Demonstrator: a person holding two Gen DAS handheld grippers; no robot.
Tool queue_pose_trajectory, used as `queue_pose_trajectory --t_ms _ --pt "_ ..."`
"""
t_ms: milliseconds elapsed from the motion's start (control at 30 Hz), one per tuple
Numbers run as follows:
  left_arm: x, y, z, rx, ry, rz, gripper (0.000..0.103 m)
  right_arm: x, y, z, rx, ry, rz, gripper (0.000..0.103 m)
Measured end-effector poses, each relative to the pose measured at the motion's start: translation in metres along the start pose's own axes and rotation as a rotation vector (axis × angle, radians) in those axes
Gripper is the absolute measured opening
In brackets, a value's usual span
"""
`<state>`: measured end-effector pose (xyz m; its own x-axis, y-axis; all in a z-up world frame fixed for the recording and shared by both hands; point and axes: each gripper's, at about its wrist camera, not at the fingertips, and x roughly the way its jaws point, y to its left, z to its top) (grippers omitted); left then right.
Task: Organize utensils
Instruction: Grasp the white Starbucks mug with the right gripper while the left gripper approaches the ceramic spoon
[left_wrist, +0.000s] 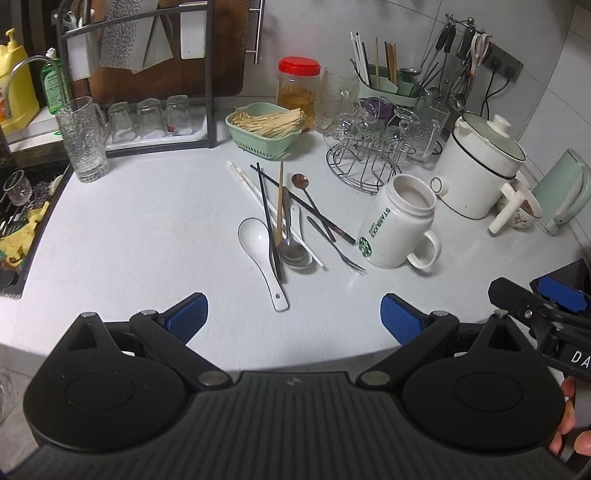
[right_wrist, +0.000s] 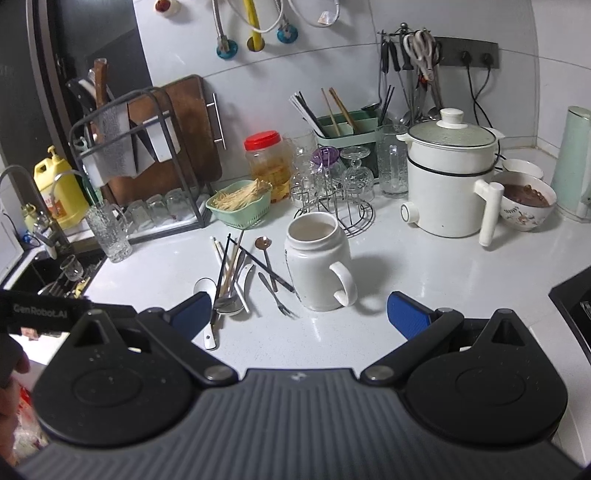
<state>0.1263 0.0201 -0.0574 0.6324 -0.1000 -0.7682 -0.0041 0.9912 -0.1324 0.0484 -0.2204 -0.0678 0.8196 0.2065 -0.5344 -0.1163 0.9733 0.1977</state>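
A heap of utensils lies on the white counter: a white ceramic spoon (left_wrist: 258, 247), a steel spoon (left_wrist: 291, 251), black chopsticks (left_wrist: 267, 221), white chopsticks (left_wrist: 255, 192), a wooden chopstick (left_wrist: 280, 199), a copper spoon (left_wrist: 301, 181) and a small fork (left_wrist: 336, 245). The heap also shows in the right wrist view (right_wrist: 236, 280). A white Starbucks mug (left_wrist: 397, 225) stands upright right of it, seen too in the right wrist view (right_wrist: 319, 258). My left gripper (left_wrist: 293, 317) is open and empty, short of the heap. My right gripper (right_wrist: 299, 314) is open and empty, just before the mug.
A green utensil caddy (right_wrist: 347, 129) with chopsticks stands at the back wall. A green basket (left_wrist: 264, 129), a red-lidded jar (left_wrist: 298, 88), a glass rack (left_wrist: 365, 155), a white pot (left_wrist: 480, 166), a tall glass (left_wrist: 83, 140) and the sink (left_wrist: 22, 221) ring the counter.
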Motion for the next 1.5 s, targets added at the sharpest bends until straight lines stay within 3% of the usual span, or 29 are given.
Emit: queue_pose_trajectory --t_ms 300,767,900,1367,1433,1500 --pt "0.061 0.023 0.031 0.016 0.052 -0.035 0.101 0.046 0.000 0.010 0.011 0.023 -0.025 0.103" --pt "0.154 0.073 0.064 -0.061 0.121 -0.111 0.100 0.131 0.006 0.024 -0.071 0.124 -0.114 0.103" --pt "0.170 0.080 0.066 -0.074 0.127 -0.152 0.098 0.147 0.009 0.029 -0.088 0.128 -0.137 0.103" --pt "0.202 0.094 0.066 -0.132 0.149 -0.155 0.089 0.185 0.009 0.036 -0.142 0.157 -0.154 0.103" --pt "0.206 0.097 0.064 -0.141 0.156 -0.160 0.083 0.192 0.010 0.035 -0.149 0.166 -0.154 0.102" --pt "0.211 0.101 0.064 -0.154 0.163 -0.167 0.079 0.197 0.012 0.034 -0.162 0.168 -0.160 0.095"
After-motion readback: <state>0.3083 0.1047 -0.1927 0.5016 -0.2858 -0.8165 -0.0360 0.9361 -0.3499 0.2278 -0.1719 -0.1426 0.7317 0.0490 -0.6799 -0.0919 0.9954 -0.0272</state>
